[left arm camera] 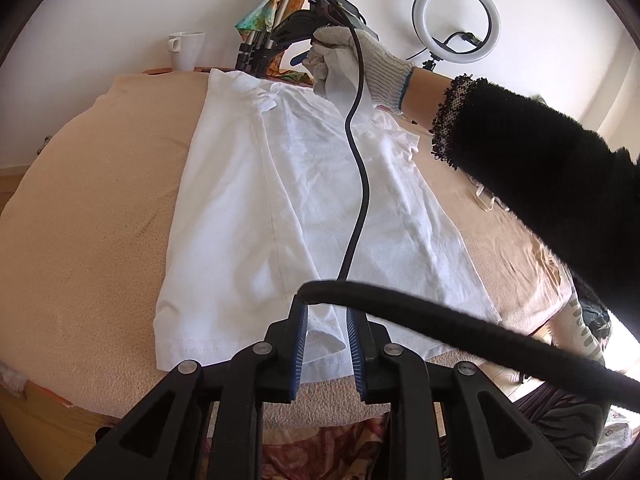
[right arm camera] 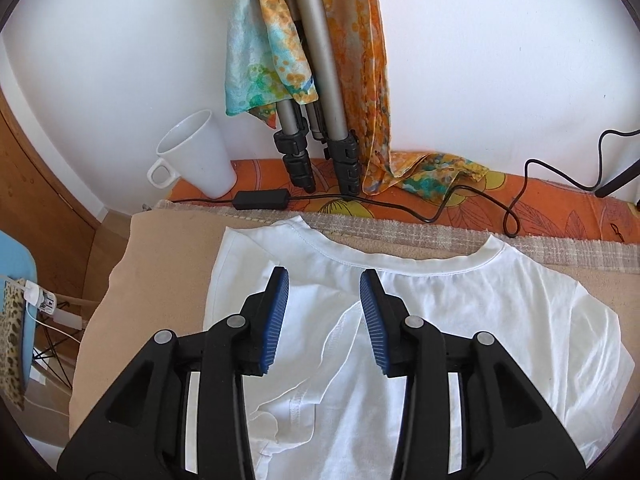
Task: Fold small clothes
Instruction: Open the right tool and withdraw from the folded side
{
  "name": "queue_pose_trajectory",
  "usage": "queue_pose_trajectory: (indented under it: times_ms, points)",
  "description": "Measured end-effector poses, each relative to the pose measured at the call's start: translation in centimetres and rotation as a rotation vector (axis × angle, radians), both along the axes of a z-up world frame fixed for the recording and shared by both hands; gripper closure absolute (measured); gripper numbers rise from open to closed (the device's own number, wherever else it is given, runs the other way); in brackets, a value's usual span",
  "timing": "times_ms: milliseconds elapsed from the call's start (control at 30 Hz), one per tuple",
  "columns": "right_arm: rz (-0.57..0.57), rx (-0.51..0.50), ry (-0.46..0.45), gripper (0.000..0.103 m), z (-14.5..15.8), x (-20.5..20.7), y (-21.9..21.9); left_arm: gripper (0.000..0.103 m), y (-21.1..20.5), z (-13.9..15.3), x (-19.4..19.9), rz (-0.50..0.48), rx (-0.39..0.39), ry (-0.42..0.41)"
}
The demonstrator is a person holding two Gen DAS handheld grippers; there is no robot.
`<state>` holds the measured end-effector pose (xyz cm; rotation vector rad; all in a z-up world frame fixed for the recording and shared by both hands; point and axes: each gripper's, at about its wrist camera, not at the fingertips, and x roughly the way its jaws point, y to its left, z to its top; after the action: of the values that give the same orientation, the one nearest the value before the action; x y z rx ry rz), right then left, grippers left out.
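A small white T-shirt [left arm camera: 304, 184] lies flat on a beige blanket [left arm camera: 88, 200], with one side folded inward. My left gripper [left arm camera: 327, 316] is at the shirt's hem; its jaws stand a little apart, with a fold of the hem between the blue pads. My right gripper [right arm camera: 324, 280] is open just above the shirt [right arm camera: 460, 320] near the collar [right arm camera: 400, 260], over a folded-in sleeve. In the left wrist view the right gripper [left arm camera: 288, 36] is held by a gloved hand at the shirt's far end.
A white mug [right arm camera: 200, 152], tripod legs [right arm camera: 320, 120] draped with colourful scarves, and a black power adapter with cable [right arm camera: 260, 199] stand beyond the collar by the wall. A ring light [left arm camera: 456, 20] stands at the far right. A black cable [left arm camera: 440, 328] crosses the left wrist view.
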<state>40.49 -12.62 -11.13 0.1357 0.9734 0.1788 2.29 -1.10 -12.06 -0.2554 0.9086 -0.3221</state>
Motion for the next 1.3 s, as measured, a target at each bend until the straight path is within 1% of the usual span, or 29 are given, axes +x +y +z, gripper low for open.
queue_pose_trajectory:
  times_ms: [100,233,333,467,600,733,900,1000,1133,1233,1300]
  points:
    - [-0.020,-0.011,-0.025,0.063,2.3,-1.2,-1.1,0.078,-0.2,0.2,-0.4,0.009,0.045,-0.010]
    - [-0.061,-0.014,-0.069,0.063,5.6,-3.3,-3.3,0.075,-0.5,0.2,-1.1,0.010,0.083,-0.015]
    - [-0.099,-0.014,-0.100,0.062,7.9,-5.4,-5.2,0.072,-1.2,0.4,-1.7,0.004,0.132,-0.022]
    - [-0.134,-0.040,-0.143,0.060,10.5,-9.1,-7.7,0.069,-2.3,1.0,-2.7,-0.015,0.170,-0.045]
    - [-0.167,-0.052,-0.165,0.060,12.3,-13.0,-10.6,0.069,-3.6,1.8,-3.7,-0.037,0.217,-0.083]
    - [-0.198,-0.063,-0.188,0.060,14.1,-17.1,-13.8,0.069,-4.4,2.5,-4.4,-0.044,0.240,-0.112]
    - [-0.224,-0.082,-0.208,0.060,15.6,-21.9,-18.0,0.069,-5.5,3.2,-4.8,-0.048,0.273,-0.144]
    - [-0.241,-0.077,-0.204,0.060,15.8,-24.2,-20.4,0.069,-6.2,3.4,-4.8,-0.047,0.270,-0.152]
    - [-0.260,-0.074,-0.192,0.060,15.4,-26.4,-23.2,0.069,-7.9,3.6,-4.8,-0.057,0.270,-0.161]
    - [-0.263,-0.063,-0.178,0.060,14.7,-27.3,-24.9,0.069,-9.6,3.6,-4.8,-0.084,0.271,-0.174]
    - [-0.257,-0.059,-0.168,0.060,14.1,-27.8,-25.9,0.069,-10.7,3.6,-4.7,-0.110,0.253,-0.188]
